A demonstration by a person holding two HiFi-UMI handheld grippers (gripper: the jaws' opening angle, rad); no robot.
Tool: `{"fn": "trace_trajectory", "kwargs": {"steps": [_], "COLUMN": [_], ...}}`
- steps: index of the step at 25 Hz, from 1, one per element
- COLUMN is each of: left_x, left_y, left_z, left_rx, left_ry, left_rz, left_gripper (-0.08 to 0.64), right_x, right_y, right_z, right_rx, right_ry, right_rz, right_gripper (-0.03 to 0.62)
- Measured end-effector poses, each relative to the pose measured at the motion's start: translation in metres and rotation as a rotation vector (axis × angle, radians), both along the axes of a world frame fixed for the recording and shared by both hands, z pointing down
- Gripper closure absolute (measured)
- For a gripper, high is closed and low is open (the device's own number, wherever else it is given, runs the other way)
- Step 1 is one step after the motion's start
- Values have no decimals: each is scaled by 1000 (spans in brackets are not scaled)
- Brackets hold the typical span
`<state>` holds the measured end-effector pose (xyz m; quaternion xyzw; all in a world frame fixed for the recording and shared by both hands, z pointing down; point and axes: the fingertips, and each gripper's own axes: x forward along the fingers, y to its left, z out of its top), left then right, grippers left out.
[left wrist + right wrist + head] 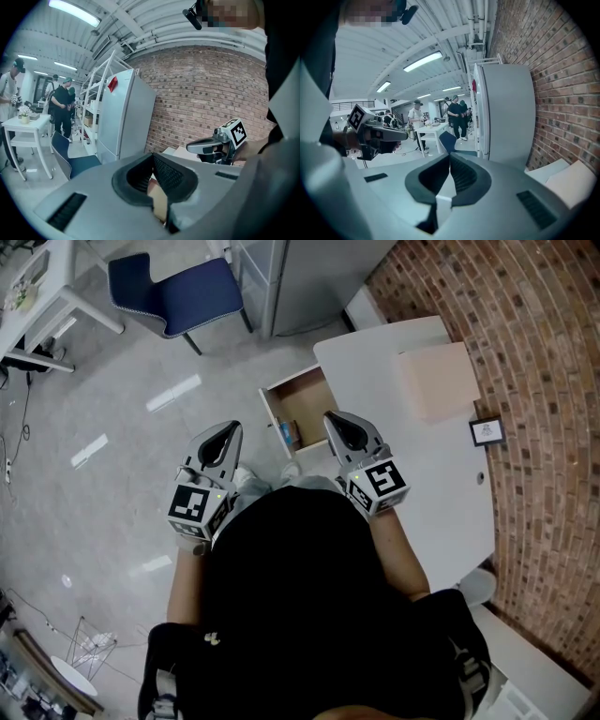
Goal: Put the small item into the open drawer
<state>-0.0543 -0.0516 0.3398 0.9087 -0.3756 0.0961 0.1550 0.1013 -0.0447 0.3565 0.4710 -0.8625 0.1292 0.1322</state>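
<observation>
A wooden drawer (309, 381) stands pulled out from the white table's (441, 484) left side. A small blue and orange item (288, 434) lies inside it at its near corner. My left gripper (228, 430) is held over the floor, left of the drawer, jaws shut and empty. My right gripper (336, 421) hangs just over the drawer's near right edge, also shut on nothing. In the left gripper view the left gripper (153, 159) has its pads closed, and the right gripper (206, 146) shows at the right. In the right gripper view the right gripper (450, 157) is closed too.
A beige box (436, 381) and a small framed picture (487, 431) sit on the table beside a brick wall (544, 381). A blue chair (178, 292) and a grey cabinet (309, 277) stand beyond the drawer. Several people stand at a white table (433, 131) in the distance.
</observation>
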Motion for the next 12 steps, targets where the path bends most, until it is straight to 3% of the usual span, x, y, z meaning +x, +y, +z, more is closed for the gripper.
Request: {"fn": "trace_trajectory", "kwargs": {"steps": [12], "left_x": [-10], "left_y": [1], "left_z": [1], "left_rx": [-8], "left_ry": [2], "left_rz": [-6], "left_gripper": [558], "right_x": [-10], "right_y": [0], "right_z": [0], "right_rx": [-4], "right_ry": [-2], "right_rz": [-1], "right_gripper": [580]}}
